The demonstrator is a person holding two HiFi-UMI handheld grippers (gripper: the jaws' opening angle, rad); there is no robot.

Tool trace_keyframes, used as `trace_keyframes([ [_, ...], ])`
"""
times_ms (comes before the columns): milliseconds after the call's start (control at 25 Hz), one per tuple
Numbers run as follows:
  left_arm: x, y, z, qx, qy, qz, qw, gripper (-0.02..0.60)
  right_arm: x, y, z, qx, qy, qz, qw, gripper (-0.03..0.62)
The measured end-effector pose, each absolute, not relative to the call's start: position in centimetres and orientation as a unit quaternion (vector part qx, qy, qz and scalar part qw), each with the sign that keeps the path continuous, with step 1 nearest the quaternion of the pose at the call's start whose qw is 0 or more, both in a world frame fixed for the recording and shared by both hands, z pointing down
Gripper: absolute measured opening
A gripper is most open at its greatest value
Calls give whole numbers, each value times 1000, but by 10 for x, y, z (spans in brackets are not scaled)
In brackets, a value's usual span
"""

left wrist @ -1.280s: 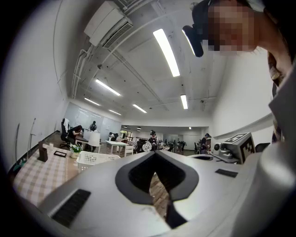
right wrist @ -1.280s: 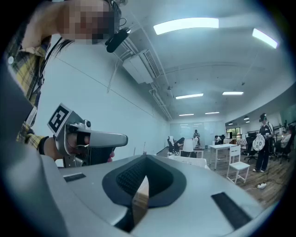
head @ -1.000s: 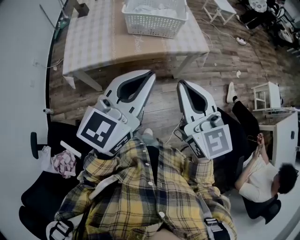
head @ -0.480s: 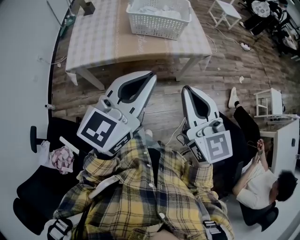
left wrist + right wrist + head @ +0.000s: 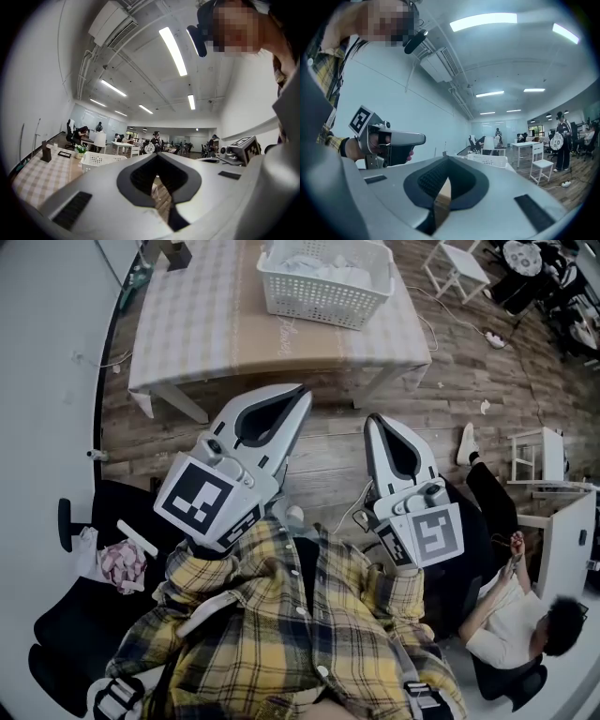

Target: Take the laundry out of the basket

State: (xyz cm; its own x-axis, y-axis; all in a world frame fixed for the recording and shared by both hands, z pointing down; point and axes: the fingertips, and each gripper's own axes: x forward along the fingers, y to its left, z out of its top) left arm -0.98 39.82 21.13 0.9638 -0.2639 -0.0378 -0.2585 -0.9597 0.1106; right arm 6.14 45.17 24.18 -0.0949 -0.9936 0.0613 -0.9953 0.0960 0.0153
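A white mesh laundry basket [image 5: 325,285] stands at the far side of a checked table [image 5: 197,324], with pale laundry [image 5: 323,263] piled inside it. The basket also shows small in the left gripper view [image 5: 99,160] and in the right gripper view [image 5: 487,160]. Both grippers are held close to my body over the wooden floor, well short of the table. My left gripper [image 5: 302,393] is shut with nothing in it. My right gripper [image 5: 372,420] is shut and empty too. In the right gripper view the left gripper [image 5: 423,138] shows at the left.
A black office chair [image 5: 84,634] with a pink cloth [image 5: 124,563] on it is at my left. A seated person [image 5: 506,615] is at the lower right, by a white cabinet [image 5: 562,531]. A small white stool [image 5: 455,268] and cables lie beyond the table.
The table and basket have slid a little down and to the right in the head view. The grippers have held their pose and stayed shut.
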Motion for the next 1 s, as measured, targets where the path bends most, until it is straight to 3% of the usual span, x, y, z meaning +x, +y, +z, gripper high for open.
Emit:
trace_keyframes([
  [1000, 56, 148, 215, 995, -83, -10, 60, 35, 119, 217, 239, 714, -697, 26, 60, 12],
])
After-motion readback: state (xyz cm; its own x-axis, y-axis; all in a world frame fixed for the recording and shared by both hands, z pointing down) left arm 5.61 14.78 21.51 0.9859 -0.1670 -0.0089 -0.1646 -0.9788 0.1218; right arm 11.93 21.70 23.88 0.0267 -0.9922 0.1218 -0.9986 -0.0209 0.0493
